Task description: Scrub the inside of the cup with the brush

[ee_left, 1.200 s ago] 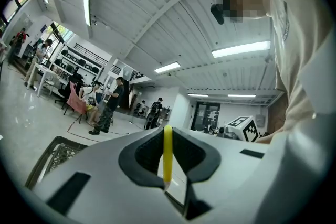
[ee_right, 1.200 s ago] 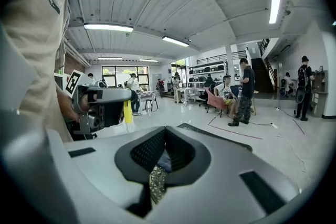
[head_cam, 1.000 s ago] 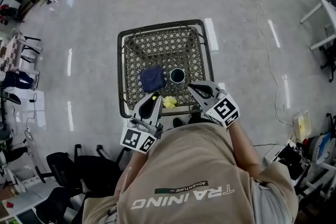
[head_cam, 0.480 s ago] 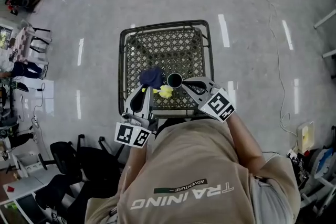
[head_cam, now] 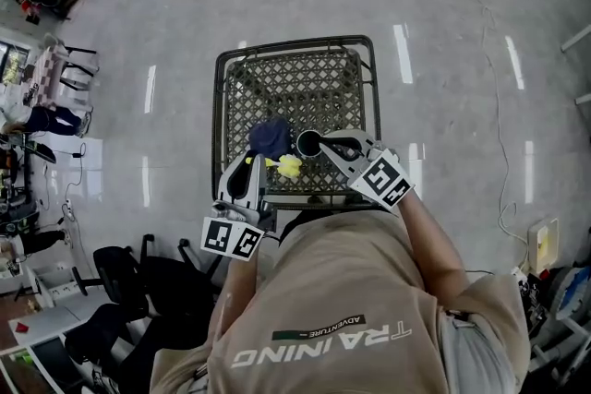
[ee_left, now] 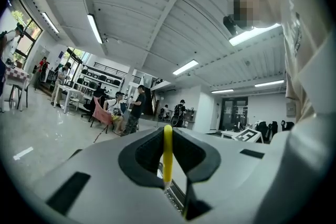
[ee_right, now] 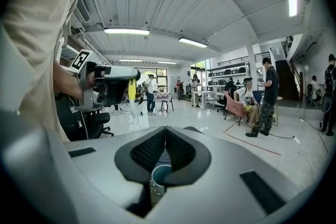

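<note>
Left claw [head_cam: 252,161], level, swung brush [head_cam: 288,166] toward right claw's [head_cam: 325,146] cup [head_cam: 307,143].

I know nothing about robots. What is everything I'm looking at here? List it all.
Table: one, dark frame with a woven lattice top, in front of the person.
Cup: one, dark, on the table's near half.
Cloth: one, dark blue, on the table left of the cup.
Brush: one, yellow, over the table's near edge.
Office chairs: several, black, lower left of the head view.
Bystanders: several, far across the hall.
Left gripper: grey, clamped on the brush.
Right gripper: grey, jaws together, at the cup.
Shirt: beige, the person's.
</note>
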{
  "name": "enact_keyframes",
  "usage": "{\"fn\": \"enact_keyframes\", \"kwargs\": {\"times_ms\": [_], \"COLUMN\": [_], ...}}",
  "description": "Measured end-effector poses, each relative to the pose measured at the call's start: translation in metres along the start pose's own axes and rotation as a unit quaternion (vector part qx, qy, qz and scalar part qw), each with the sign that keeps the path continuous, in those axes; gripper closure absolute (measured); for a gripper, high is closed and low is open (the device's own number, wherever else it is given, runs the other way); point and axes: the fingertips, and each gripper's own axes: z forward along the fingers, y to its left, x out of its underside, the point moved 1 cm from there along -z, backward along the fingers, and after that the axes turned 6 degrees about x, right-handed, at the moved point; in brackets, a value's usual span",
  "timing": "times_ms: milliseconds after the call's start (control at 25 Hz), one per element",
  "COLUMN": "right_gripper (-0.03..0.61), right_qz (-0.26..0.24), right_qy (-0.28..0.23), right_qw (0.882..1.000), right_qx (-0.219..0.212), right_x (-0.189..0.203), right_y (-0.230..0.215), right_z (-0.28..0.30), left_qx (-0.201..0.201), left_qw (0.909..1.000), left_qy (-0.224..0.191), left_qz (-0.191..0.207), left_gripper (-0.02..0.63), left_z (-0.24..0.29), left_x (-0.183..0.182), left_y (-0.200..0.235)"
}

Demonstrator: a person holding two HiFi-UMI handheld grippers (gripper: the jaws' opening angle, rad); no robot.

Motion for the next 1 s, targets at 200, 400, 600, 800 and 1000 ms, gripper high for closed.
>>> {"fn": "enact_keyframes", "kwargs": {"times_ms": [200,400,600,800,1000], "right_gripper": [0.563,0.362,0.183,0.183,0.182], "right_qz": [0.006,0.019,-0.011,-0.026,-0.038], "right_qy": [0.007,-0.010,0.004,0.031,0.101], "right_qw": [1.000,0.999,0.998,0.997,0.993], "right_qx": [-0.007,-0.036,-0.067,-0.061,-0.043], "right_x": [0.015,0.018,0.032,0.067,0.145], "right_y": [-0.004,0.002,0.012,0.013,0.010], "right_z": [0.012,0.020,0.032,0.049,0.065], "left_qx": [0.004,0.004,-0.005,-0.017,-0.025], "left_qw": [0.9999,0.9998,0.9998,0.9996,0.9990], "left_qy": [0.008,0.016,0.013,0.017,0.030], "left_qz": [-0.011,-0.014,-0.013,-0.015,-0.022], "left_gripper": [0.561,0.561,0.561,0.561,0.561], "left_z": [0.003,0.003,-0.001,-0.011,-0.024], "left_x": [0.004,0.005,-0.001,-0.004,-0.002], "left_y": [0.005,0.003,0.003,0.011,0.014]}}
